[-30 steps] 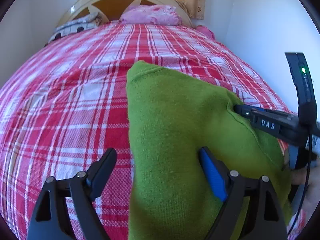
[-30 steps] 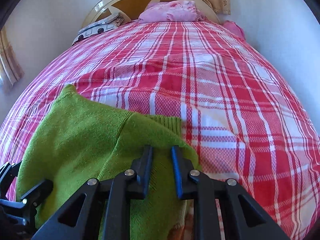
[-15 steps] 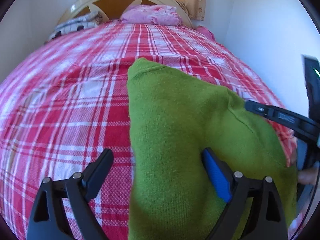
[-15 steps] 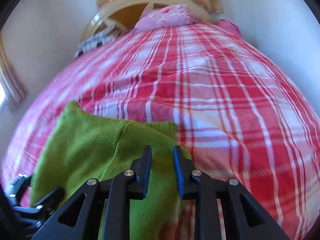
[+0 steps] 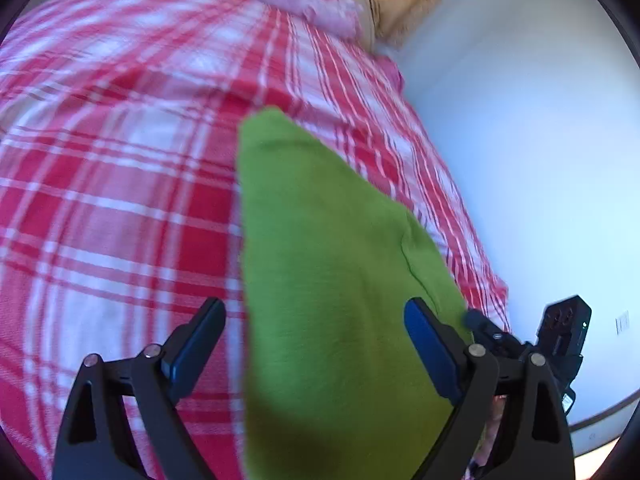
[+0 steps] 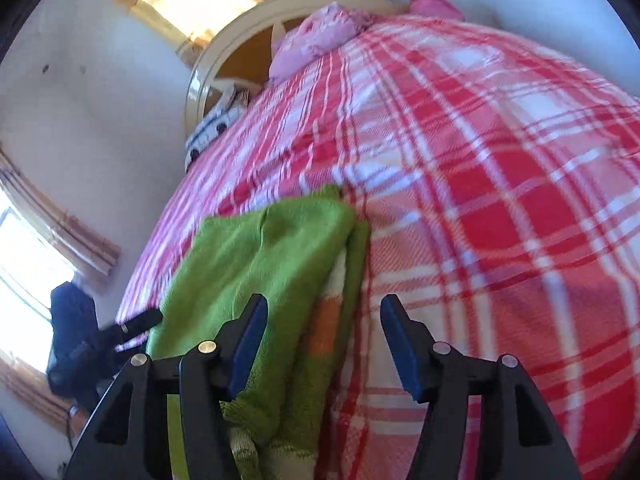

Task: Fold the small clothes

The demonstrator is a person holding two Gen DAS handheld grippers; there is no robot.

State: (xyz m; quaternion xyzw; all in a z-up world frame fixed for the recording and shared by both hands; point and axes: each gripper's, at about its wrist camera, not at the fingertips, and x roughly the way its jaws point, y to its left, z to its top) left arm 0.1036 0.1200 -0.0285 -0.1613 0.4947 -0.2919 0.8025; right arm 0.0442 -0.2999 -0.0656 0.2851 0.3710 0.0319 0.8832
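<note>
The left gripper (image 5: 312, 344) stands with its jaws spread wide and nothing between them, poised over the left edge of the green knitted garment (image 5: 320, 280); its left finger is above the red-and-white checked bedspread (image 5: 120, 200) and its blue-padded right finger above the knit. The garment lies flat in a long folded strip near the bed's right edge, its narrow end pointing toward the headboard, with the white wall just beyond that edge. From the right wrist view the same garment (image 6: 260, 264) shows doubled layers along its right side, with orange and cream stripes peeking from underneath. The right gripper (image 6: 324, 344) is also wide apart and empty, straddling that layered edge, one finger over the knit and the other over the bedspread (image 6: 500, 220). By my judgement the knit is light, soft and limp, fuzzy enough not to slip from the pads, but it will sag and unfold if pinched through a single layer; the best hold looks to be at a corner or the doubled edge, catching all layers together. No containers appear; a pink pillow (image 6: 316, 36) sits at the headboard end.
</note>
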